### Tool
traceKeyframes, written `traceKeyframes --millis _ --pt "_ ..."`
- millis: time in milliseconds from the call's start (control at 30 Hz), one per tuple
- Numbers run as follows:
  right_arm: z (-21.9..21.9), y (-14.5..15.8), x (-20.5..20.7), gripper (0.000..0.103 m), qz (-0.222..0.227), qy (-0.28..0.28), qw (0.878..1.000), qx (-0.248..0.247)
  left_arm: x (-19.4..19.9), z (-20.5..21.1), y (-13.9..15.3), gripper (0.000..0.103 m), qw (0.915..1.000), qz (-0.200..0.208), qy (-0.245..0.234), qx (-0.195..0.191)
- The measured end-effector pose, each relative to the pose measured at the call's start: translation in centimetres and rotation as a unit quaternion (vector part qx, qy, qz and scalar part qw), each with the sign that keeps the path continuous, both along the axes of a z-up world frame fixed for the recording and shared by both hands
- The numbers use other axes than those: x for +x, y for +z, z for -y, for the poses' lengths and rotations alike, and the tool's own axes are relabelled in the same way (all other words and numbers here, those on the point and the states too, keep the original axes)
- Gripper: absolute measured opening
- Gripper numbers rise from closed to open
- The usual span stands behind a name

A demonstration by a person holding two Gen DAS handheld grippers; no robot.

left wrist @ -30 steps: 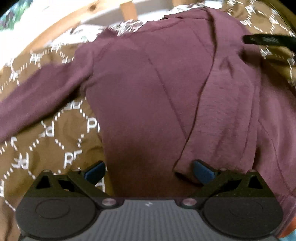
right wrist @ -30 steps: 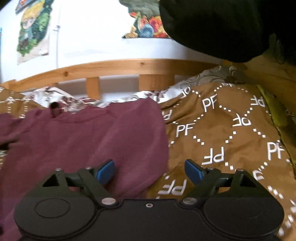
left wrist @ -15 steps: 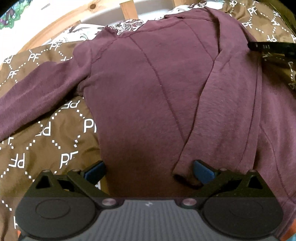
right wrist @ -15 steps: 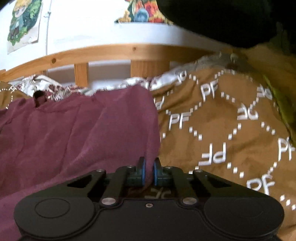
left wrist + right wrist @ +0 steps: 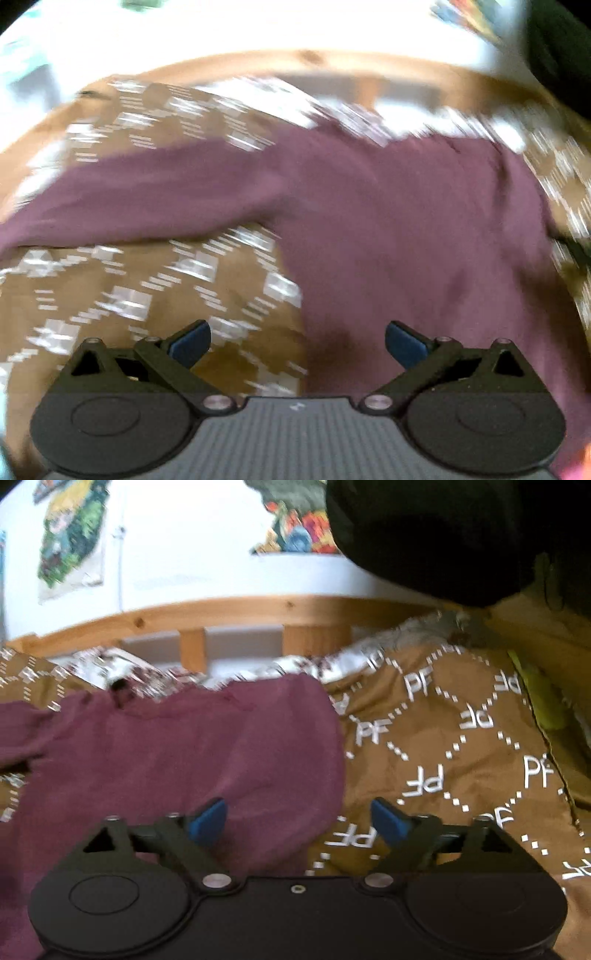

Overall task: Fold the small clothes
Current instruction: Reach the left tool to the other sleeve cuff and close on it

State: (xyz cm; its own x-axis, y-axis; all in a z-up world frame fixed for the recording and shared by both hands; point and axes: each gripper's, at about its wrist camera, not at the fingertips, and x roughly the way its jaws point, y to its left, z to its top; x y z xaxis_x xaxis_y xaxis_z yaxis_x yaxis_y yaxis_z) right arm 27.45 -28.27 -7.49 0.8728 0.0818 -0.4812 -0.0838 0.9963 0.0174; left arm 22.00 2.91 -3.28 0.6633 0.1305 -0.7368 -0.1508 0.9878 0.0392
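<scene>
A maroon long-sleeved top (image 5: 399, 236) lies spread on a brown bedspread (image 5: 110, 295) printed with white letters. One sleeve (image 5: 129, 199) stretches out to the left in the blurred left wrist view. My left gripper (image 5: 297, 341) hangs open above the top's lower left edge, nothing between its blue pads. In the right wrist view the top (image 5: 184, 753) fills the left half. My right gripper (image 5: 297, 821) stands over the top's right edge, its jaws opening wide and clear of the cloth.
A wooden bed rail (image 5: 240, 613) runs along the far side under a white wall with posters (image 5: 70, 542). A dark garment (image 5: 443, 535) hangs at the upper right. The brown bedspread (image 5: 461, 757) stretches to the right, with a green strip (image 5: 543, 701) at its edge.
My right gripper, shut on the top's right edge half a second ago, has let go and opened. My left gripper has risen and rolled, so the left sleeve now lies across its view.
</scene>
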Motion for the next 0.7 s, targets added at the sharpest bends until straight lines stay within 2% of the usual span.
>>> traceKeyframes --millis 67,167,300,400,467,533,600,700 --pt "-0.6 1.0 -1.3 0.098 0.007 0.010 1.000 0.015 -0.6 -3.3 1.6 0.102 0.9977 0.025 0.061 -0.012" --pt "-1.8 2.1 -3.1 0.102 0.009 0.025 0.999 0.036 -1.1 -8.3 3.1 0.102 0.9878 0.050 0.143 -0.037" --pt "-3.2 3.0 -5.4 0.102 0.004 0.031 0.998 0.063 -1.4 -15.0 5.3 0.102 0.9658 0.074 0.232 -0.090" --pt "-4.0 3.3 -6.9 0.102 0.003 0.043 0.997 0.071 -2.0 -19.0 5.9 0.102 0.9481 0.092 0.283 -0.111" --pt "-4.4 3.4 -7.6 0.102 0.005 0.052 0.996 0.066 -2.7 -21.7 5.7 0.102 0.9310 0.103 0.326 -0.129" --pt "-4.7 3.4 -7.8 0.102 0.007 0.055 0.997 0.057 -3.3 -24.0 5.0 0.102 0.9126 0.108 0.359 -0.163" --pt "-4.7 3.1 -7.6 0.102 0.001 0.052 0.997 0.058 -3.9 -26.4 3.8 0.102 0.8866 0.123 0.392 -0.212" --pt "-4.4 2.3 -7.0 0.102 -0.024 0.044 0.997 0.066 -4.7 -28.4 2.0 0.102 0.8539 0.141 0.425 -0.266"
